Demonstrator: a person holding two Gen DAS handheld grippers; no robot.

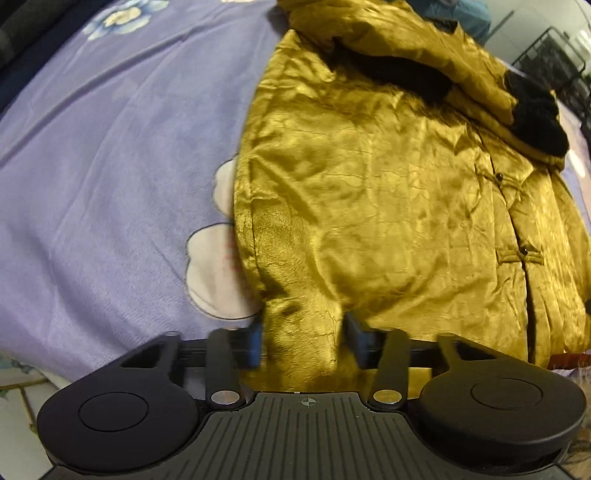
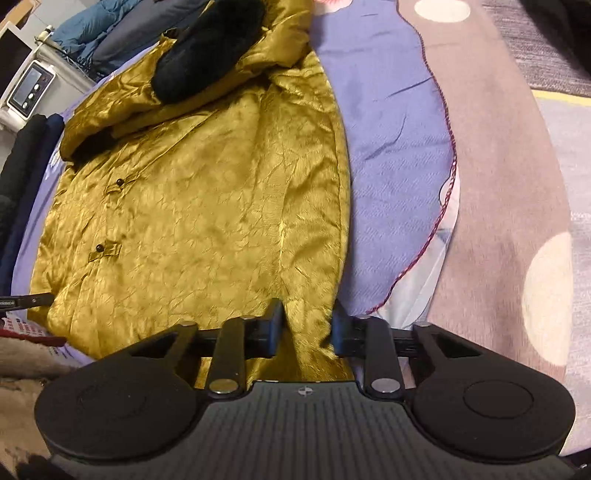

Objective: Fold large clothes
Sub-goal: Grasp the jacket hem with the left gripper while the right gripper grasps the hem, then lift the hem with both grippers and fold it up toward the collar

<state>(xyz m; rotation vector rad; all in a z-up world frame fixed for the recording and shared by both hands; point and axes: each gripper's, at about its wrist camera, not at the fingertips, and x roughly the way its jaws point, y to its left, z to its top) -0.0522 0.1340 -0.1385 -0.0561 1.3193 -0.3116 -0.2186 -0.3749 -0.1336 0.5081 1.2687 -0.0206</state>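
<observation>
Both tongs sit at the near hem of the gold jacket [image 1: 369, 192]. Left gripper [image 1: 302, 334] has its two fingers on either side of a bunched fold of the hem; the gold cloth fills the gap between them, so it is clamped on the jacket at its near left corner. Right gripper [image 2: 306, 326] likewise has a ridge of gold cloth pinched between its fingers, at the near right corner of the hem. Beyond the grippers the jacket lies spread front-up on a lilac sheet [image 1: 110, 166] with pale flower prints, its crinkled satin body running away from the cameras. Two dark knot buttons [image 2: 99, 248] on loop tabs mark the front closure. Farther up, a sleeve is folded across the chest, ending in a black furry cuff [image 2: 207, 48]. To the right of the sheet lies a brown blanket [image 2: 498, 184] with cream dots. Farthest off, a blue quilt [image 2: 88, 29] lies beside a white device [image 2: 29, 88] with a screen.
</observation>
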